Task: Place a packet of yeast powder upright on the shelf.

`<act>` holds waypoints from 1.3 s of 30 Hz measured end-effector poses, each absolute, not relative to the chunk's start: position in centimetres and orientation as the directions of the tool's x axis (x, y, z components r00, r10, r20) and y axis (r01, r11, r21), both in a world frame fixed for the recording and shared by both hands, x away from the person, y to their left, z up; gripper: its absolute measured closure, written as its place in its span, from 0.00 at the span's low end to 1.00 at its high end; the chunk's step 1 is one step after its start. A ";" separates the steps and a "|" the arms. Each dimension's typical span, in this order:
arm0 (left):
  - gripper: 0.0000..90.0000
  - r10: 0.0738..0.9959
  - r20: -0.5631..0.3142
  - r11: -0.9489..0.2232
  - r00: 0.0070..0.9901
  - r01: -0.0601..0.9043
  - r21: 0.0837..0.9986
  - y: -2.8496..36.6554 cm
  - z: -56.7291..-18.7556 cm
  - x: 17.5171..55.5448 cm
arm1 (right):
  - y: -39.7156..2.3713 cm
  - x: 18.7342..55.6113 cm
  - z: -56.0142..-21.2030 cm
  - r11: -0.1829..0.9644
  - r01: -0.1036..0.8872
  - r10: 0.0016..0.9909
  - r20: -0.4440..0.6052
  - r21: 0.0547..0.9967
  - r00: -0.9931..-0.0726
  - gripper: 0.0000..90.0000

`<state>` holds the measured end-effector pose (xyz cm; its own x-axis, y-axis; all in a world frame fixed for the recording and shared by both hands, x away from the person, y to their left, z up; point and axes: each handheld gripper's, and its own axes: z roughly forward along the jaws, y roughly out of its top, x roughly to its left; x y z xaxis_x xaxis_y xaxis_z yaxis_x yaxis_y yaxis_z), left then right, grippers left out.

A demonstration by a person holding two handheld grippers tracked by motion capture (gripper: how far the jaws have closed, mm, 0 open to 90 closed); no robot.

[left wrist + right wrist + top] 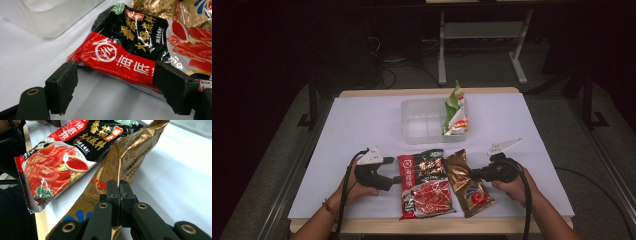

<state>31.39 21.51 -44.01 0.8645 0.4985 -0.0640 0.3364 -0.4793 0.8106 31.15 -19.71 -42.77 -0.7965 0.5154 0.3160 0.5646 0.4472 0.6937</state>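
Note:
A red and black hotpot-base packet [427, 185] [125, 47] [62, 157] lies flat near the table's front edge. Beside it, on its right, lies a gold snack packet [469, 182] [125, 157] that overlaps it slightly. My right gripper [473, 173] [119, 188] is shut on the gold packet's right edge, with the foil pinched between its pads. My left gripper [394, 179] [116, 82] is open at the red packet's left edge. Its jaws stand on either side of the packet's corner, and the pads are not pressing on it.
A clear plastic tub [412, 132] [50, 25] stands behind the packets at mid-table, with a green snack packet [455, 112] leaning upright in its right end. White table surface [362, 130] lies bare to the left and right. The wooden front edge [437, 226] is close.

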 end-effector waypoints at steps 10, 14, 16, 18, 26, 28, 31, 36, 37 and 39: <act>0.22 0.526 -0.069 -0.439 0.847 0.340 0.831 22.5 -43.3 31.6 | -20.7 30.2 -41.3 0.406 0.507 0.553 0.237 0.760 -0.798 1.00; 0.22 0.547 -0.071 -0.415 0.834 0.345 0.842 23.2 -42.9 31.5 | -20.7 29.8 -40.6 0.387 0.468 0.574 0.189 0.795 -0.797 1.00; 0.22 0.556 -0.070 -0.410 0.828 0.347 0.844 23.6 -42.7 31.5 | -20.8 29.5 -40.3 0.382 0.440 0.580 0.160 0.813 -0.798 1.00; 0.22 0.564 -0.076 -0.397 0.823 0.351 0.848 23.9 -42.6 31.6 | -20.7 29.2 -39.9 0.366 0.420 0.593 0.140 0.831 -0.793 1.00; 0.22 0.585 -0.078 -0.387 0.807 0.363 0.848 24.9 -42.3 31.4 | -20.2 28.6 -39.0 0.337 0.358 0.619 0.081 0.871 -0.781 1.00; 0.22 0.589 -0.083 -0.386 0.804 0.370 0.845 25.3 -42.4 31.3 | -20.0 28.5 -38.8 0.327 0.344 0.627 0.070 0.880 -0.776 1.00; 0.22 0.594 -0.073 -0.382 0.801 0.361 0.851 25.8 -42.3 30.8 | -19.7 28.5 -38.3 0.309 0.323 0.637 0.058 0.894 -0.769 1.00; 0.22 0.607 -0.046 -0.380 0.793 0.341 0.860 26.8 -42.3 30.2 | -18.8 28.7 -37.7 0.295 0.278 0.654 0.020 0.914 -0.756 1.00; 0.22 0.615 -0.040 -0.382 0.787 0.342 0.859 27.0 -42.3 30.1 | -18.5 28.8 -37.6 0.299 0.268 0.656 0.007 0.916 -0.754 1.00; 0.22 0.628 -0.026 -0.384 0.778 0.339 0.859 27.5 -42.5 29.9 | -18.1 28.9 -37.4 0.300 0.254 0.661 -0.008 0.919 -0.751 1.00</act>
